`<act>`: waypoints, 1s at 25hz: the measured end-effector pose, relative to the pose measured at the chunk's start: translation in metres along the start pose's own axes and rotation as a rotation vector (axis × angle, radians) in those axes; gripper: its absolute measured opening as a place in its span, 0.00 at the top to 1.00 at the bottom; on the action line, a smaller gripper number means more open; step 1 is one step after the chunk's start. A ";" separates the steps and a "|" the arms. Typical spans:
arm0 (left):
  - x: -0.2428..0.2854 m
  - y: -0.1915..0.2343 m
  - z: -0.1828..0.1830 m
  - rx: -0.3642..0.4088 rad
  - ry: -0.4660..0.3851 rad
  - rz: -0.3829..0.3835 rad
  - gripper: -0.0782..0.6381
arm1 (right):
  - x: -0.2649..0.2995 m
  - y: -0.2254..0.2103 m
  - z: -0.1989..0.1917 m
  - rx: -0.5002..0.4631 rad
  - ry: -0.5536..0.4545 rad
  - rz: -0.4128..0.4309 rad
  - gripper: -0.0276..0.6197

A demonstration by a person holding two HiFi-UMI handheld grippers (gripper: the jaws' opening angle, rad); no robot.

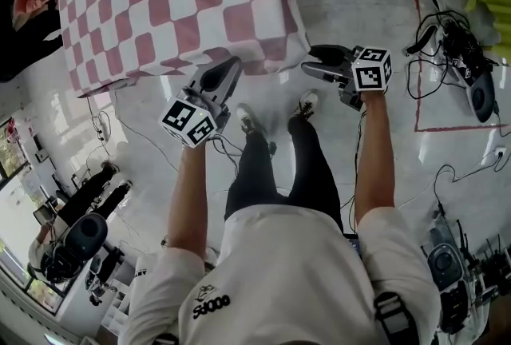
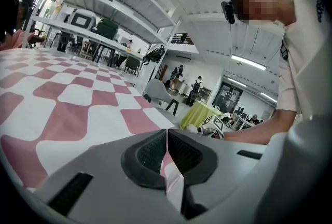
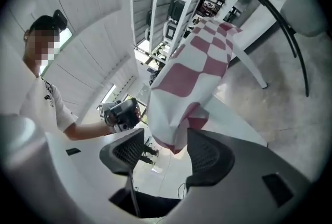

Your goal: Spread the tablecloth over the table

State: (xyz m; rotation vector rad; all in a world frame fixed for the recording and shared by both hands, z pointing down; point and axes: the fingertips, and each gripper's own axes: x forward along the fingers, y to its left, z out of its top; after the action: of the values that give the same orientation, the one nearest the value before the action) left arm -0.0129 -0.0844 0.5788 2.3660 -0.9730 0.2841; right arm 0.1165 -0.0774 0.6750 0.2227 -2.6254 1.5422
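1. Tablecloth: the red-and-white checked cloth already covers the top of the table, which is hidden beneath it. The near edge hangs over the side facing the person. In the left gripper view the cloth lies fairly flat with only shallow waves, so most of the spreading appears done.

2. Left gripper: it is held at the near edge of the cloth, towards its left. In its own view the left gripper has its pads closed together on a thin fold of the checked hem. This grip probably keeps that side taut and anchored while the other side is adjusted.

3. Person's shoes: they stand on the pale floor just beside the table, between the two arms, which puts both near corners within reach.

4. Right gripper: it is held at the near right corner of the cloth. In its own view the right gripper has its jaws wide apart. The drooping corner of the cloth shows in the gap between them, and neither pad presses on it. The corner hangs bunched rather than squared, so a fresh grip and a tug are likely needed.

5. Cables: loose leads and equipment lie on the floor well apart from the table, clear of the work.
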 end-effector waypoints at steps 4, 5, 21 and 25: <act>-0.004 -0.001 -0.005 -0.011 -0.002 -0.002 0.84 | 0.023 -0.011 -0.020 -0.001 0.047 -0.068 0.70; -0.005 -0.002 -0.006 -0.011 -0.004 -0.005 0.84 | 0.024 -0.013 -0.020 -0.007 0.028 -0.087 0.75; -0.041 0.026 -0.041 0.071 0.078 0.097 0.84 | 0.012 -0.068 0.020 -0.583 0.069 -0.653 0.90; -0.058 0.024 -0.042 0.060 0.060 0.096 0.84 | 0.020 -0.078 0.002 -0.347 0.145 -0.658 0.59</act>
State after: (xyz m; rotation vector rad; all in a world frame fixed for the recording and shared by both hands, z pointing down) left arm -0.0708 -0.0403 0.6007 2.3543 -1.0646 0.4242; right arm 0.1100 -0.1183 0.7440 0.8068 -2.3021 0.8442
